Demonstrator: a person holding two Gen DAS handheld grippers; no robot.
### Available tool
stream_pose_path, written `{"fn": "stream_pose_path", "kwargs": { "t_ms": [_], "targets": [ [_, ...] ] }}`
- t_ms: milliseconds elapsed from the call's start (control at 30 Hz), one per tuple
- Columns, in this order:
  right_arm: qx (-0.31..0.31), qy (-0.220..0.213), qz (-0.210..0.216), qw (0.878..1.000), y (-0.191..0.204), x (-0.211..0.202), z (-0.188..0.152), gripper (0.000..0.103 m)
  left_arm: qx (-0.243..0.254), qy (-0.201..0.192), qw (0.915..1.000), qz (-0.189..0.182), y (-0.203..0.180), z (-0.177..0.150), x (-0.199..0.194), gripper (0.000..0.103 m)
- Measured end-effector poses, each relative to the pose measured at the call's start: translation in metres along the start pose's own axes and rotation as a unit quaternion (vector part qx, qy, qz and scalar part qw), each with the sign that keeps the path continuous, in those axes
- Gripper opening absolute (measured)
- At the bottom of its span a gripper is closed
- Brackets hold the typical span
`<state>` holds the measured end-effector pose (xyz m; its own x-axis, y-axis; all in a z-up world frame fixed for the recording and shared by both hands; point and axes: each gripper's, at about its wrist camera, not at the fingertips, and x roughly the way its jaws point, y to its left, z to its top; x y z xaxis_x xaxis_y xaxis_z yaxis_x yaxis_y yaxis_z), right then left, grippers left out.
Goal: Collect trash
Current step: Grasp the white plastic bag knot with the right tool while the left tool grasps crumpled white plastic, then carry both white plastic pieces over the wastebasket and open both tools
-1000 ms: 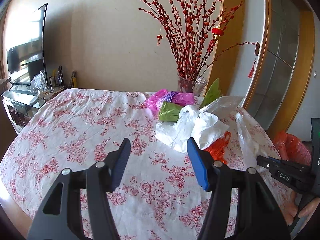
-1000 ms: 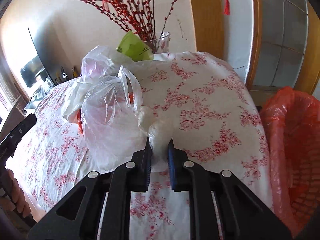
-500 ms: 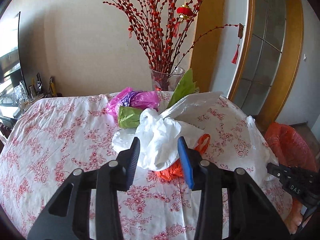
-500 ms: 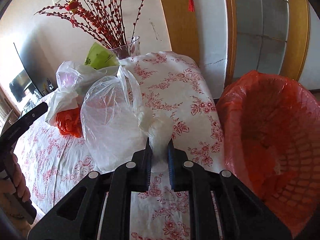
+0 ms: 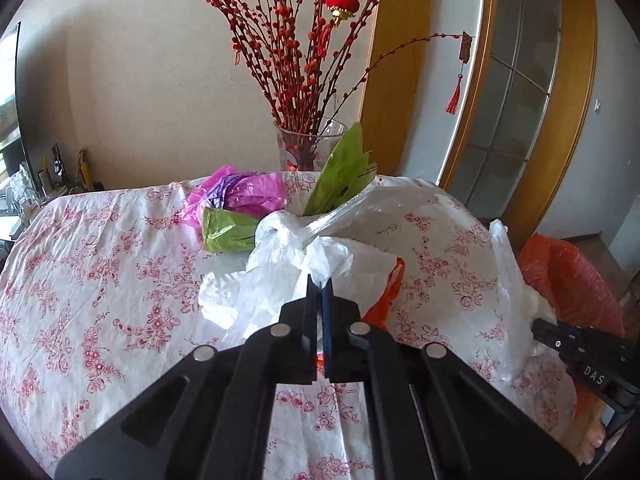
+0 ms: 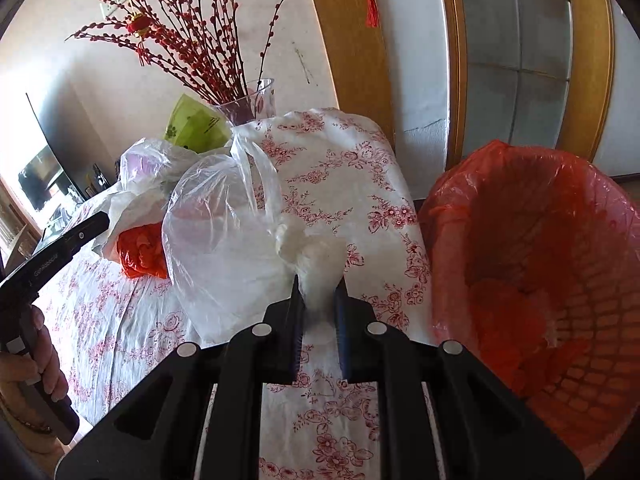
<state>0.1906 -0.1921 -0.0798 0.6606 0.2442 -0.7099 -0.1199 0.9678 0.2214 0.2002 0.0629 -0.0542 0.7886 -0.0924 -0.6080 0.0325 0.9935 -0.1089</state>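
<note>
Left wrist view: the left gripper (image 5: 319, 286) has just clamped shut on the crumpled white plastic bag (image 5: 288, 264) directly ahead. The right gripper (image 6: 318, 290) grips a clear, knotted plastic bag (image 6: 224, 240); both likely go into the red-lined bin (image 6: 532, 264) to its right.

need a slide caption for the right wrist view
Right tongs pinch a clear plastic bag on the floral tablecloth, beside the red-lined trash basket.
</note>
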Motion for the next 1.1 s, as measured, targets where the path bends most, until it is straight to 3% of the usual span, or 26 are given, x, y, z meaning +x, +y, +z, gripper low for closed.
{"fn": "stream_pose_path", "kwargs": {
  "t_ms": [533, 1100],
  "targets": [
    [0.015, -0.033, -0.012, 0.999, -0.018, -0.038, -0.003, 0.014, 0.015, -0.065, 0.9960, -0.059, -0.031, 0.008, -0.074, 0.003],
    [0.044, -0.057, -0.044, 0.996, -0.055, -0.070, -0.012, 0.014, 0.031, -0.074, 0.9900, -0.116, -0.078, 0.009, -0.084, 0.003]
  ]
}}
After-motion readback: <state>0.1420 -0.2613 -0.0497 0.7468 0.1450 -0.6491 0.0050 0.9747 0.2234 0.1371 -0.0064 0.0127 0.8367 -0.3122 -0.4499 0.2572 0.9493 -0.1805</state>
